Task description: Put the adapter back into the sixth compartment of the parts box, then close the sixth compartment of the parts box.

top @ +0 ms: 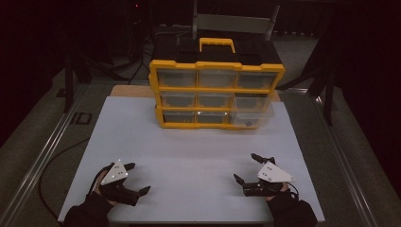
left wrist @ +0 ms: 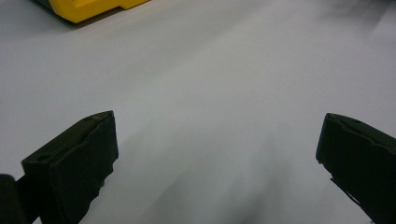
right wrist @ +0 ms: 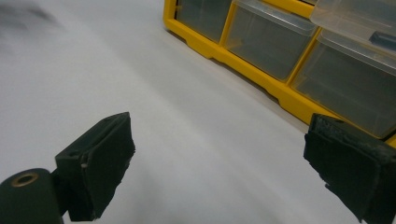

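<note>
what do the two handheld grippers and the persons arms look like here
Both the left gripper and the right gripper are black, each with two blocky, flat-faced jaws and a pale grey three-cornered plate on top dotted with small dark marks. The right gripper view shows a brass-coloured ring by one jaw's base. The person wears dark gloves and dark sleeves. A dark cable curves off the table's left edge.

A white table [top: 189, 156] stands on grey floor [top: 42, 127] amid dark surroundings.

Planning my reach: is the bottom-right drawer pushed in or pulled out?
Pulled out: the clear plastic bottom-right drawer juts forward past the yellow organiser frame, unlike its neighbours.
</note>
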{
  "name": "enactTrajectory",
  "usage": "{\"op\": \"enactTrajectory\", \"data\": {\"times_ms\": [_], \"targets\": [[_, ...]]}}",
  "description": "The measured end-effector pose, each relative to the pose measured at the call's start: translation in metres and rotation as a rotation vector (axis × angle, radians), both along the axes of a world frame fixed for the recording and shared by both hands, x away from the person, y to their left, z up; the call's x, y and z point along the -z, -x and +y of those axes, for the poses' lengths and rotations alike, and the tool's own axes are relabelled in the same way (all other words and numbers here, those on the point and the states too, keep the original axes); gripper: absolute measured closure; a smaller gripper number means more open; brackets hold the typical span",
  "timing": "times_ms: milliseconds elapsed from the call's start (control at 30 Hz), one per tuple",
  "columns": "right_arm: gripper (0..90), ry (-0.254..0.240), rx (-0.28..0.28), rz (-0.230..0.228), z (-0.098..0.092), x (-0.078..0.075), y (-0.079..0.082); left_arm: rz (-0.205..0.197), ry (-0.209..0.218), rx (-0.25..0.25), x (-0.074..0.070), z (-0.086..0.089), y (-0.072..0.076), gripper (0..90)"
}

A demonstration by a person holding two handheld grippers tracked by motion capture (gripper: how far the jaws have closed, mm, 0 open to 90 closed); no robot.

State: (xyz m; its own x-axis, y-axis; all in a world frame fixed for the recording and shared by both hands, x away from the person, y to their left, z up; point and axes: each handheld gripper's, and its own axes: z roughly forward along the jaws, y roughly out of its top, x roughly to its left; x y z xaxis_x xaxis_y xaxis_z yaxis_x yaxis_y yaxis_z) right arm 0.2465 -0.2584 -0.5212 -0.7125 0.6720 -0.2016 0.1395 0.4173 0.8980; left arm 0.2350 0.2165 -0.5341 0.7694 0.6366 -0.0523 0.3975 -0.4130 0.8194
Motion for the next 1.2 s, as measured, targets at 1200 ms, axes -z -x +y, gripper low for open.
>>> {"op": "enactTrajectory", "data": {"times_ms": [1200], "targets": [[8.3,0.0,-0.013,-0.007,0.0019,-0.0061,0.0021,-0.02,0.007,0.001,-0.0046,0.0007,0.0023,0.3]]}}
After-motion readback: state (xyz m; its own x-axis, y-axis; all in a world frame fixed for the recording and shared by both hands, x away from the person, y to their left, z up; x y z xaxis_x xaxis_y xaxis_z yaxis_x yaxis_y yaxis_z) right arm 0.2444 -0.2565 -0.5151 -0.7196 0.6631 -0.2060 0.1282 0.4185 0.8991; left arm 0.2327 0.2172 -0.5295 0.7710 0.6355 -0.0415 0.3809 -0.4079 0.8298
